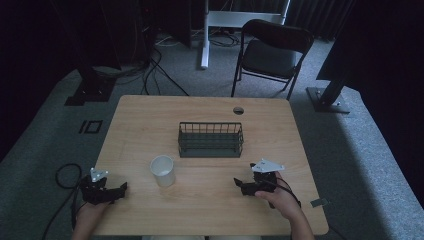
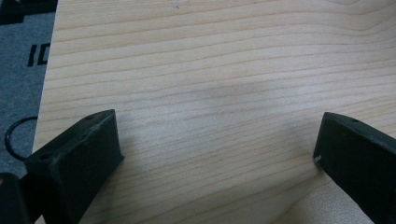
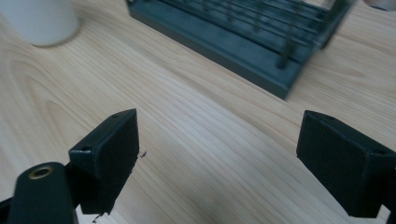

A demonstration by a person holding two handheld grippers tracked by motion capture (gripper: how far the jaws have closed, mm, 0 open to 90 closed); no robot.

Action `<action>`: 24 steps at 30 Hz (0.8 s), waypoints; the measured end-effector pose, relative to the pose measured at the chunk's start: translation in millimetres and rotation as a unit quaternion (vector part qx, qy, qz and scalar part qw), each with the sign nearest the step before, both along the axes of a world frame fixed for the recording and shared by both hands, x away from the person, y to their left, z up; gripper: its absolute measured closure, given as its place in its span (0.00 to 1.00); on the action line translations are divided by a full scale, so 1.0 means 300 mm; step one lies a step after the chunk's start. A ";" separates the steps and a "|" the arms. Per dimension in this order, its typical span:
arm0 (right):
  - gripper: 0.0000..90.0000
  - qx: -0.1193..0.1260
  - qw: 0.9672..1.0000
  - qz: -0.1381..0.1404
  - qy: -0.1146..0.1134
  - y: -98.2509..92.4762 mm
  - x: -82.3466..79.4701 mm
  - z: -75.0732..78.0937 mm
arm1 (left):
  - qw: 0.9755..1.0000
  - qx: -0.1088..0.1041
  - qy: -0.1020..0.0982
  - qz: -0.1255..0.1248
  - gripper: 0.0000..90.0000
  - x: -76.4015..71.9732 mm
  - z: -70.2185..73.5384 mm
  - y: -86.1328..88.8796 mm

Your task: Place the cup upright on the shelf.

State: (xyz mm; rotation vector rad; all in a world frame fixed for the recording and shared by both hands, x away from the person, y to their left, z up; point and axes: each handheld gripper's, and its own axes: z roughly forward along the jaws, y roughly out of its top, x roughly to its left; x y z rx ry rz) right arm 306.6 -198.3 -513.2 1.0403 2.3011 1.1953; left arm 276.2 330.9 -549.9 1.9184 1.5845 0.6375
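A white paper cup (image 1: 163,171) is seen upright on the wooden bench (image 1: 150,115), just in front of and to the left of a dark wire basket (image 1: 211,139) at the bench's middle. The left hand-held gripper (image 1: 118,190) is held low at the near left corner, its jaws spread wide over bare wood with nothing between them. The right hand-held gripper (image 1: 240,185) is held at the near right, likewise spread wide and empty, and is aimed toward the cup (image 3: 39,21) and the basket (image 3: 261,37). The step in hand is judged to be a reach for the cup. It would be done well if the cup were approached from the side at mid-height, the jaws kept wide until the wall is straddled, and then closed gently so the thin paper is not crushed or tipped.
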 end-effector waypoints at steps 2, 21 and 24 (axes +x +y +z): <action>0.14 0.005 1.000 0.009 -0.001 0.017 0.000 0.000 | 1.000 0.000 0.000 0.000 0.01 0.000 0.000 0.000; 0.14 0.005 0.998 0.065 -0.007 0.171 0.017 0.007 | 1.000 0.000 0.000 0.000 0.01 0.000 0.000 0.000; 0.14 0.005 0.997 0.072 -0.007 0.195 0.017 0.007 | 1.000 0.000 0.000 0.000 0.01 0.000 0.000 0.000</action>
